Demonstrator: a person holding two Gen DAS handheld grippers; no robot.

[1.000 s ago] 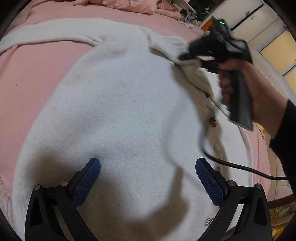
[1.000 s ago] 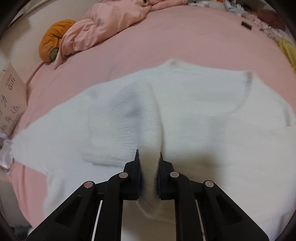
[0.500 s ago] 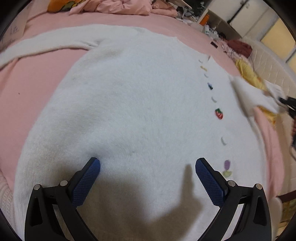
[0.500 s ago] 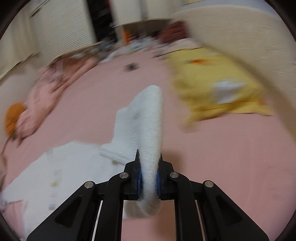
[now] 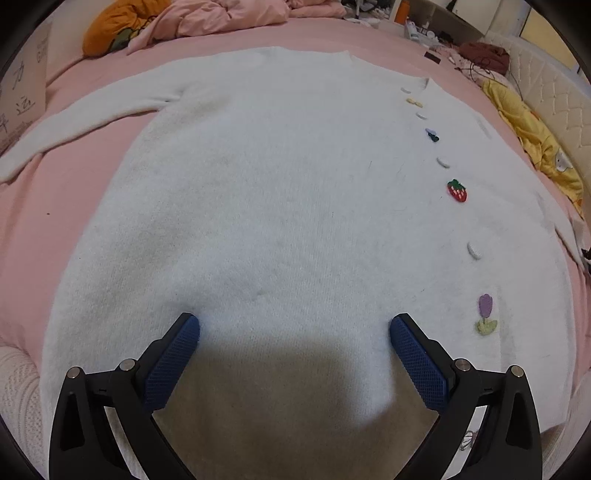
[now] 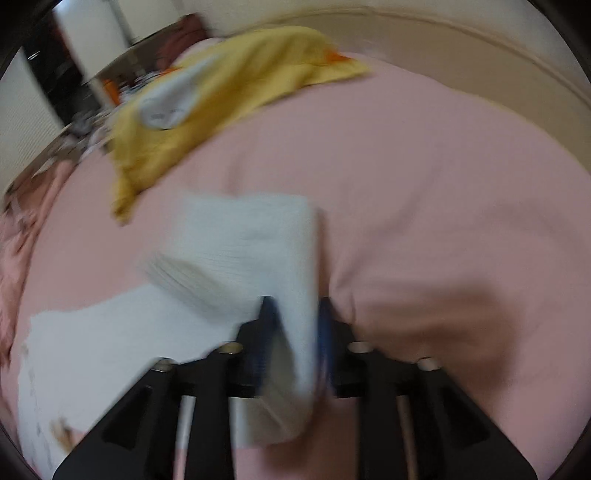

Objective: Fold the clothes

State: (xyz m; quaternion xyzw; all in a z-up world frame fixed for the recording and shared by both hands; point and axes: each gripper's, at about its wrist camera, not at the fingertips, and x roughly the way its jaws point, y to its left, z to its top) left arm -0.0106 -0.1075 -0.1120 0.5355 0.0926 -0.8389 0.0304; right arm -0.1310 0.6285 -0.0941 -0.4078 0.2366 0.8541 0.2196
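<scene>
— Spreading the white cardigan point(image 5: 280, 206) flat on the pink bed point(image 5: 55, 221) looks like the point: its front is up, the row of buttons and little patches, a strawberry point(image 5: 457, 190) among them, runs down the right side in the left wrist view, and one sleeve point(image 5: 88, 118) lies stretched out to the left.

— And the left claw point(image 5: 294, 334)?

— Spread wide, holding nothing, its tips low over the hem end of the cardigan. I'd judge it is there to steady the cloth; whether it touches, I cannot tell.

— The right one?

— The right claw point(image 6: 293, 314) has the other sleeve's cuff point(image 6: 255, 236) between its fingers, out past the edge of the body over bare bedsheet. Its jaws have just been opening, and the blurred view shows gaps beside the cloth, so I read it as letting go, not pinching.

— Why out there?

— Probably to lay the sleeve straight before folding it in.

— Any containers?

— None that I can see. Only a yellow cloth point(image 6: 229, 85) and a rumpled pink duvet point(image 5: 221, 16) lying loose on the bed.
</scene>
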